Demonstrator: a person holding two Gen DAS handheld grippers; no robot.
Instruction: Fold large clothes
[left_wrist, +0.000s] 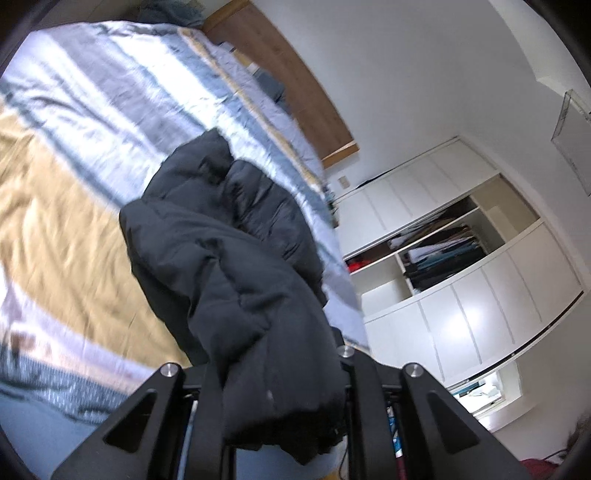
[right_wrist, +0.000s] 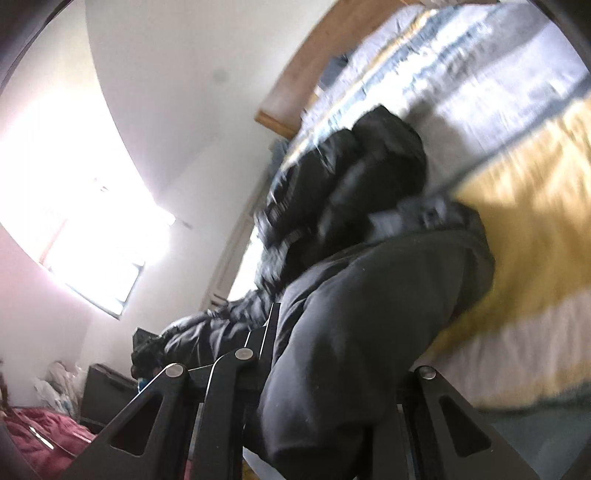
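Jacket (left_wrist: 236, 258) clamped by both grippers; open cupboard (left_wrist: 443, 254) holds folded clothes.

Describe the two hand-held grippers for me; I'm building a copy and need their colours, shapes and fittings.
Both are matte black. The left hand-held gripper has angular linkage arms with triangular cut-outs, joined by round silver pivot bolts. The right hand-held gripper matches: the same cut-out arms and silver pivot caps, with flat black bars catching light along their edges. No hands or sleeves show.
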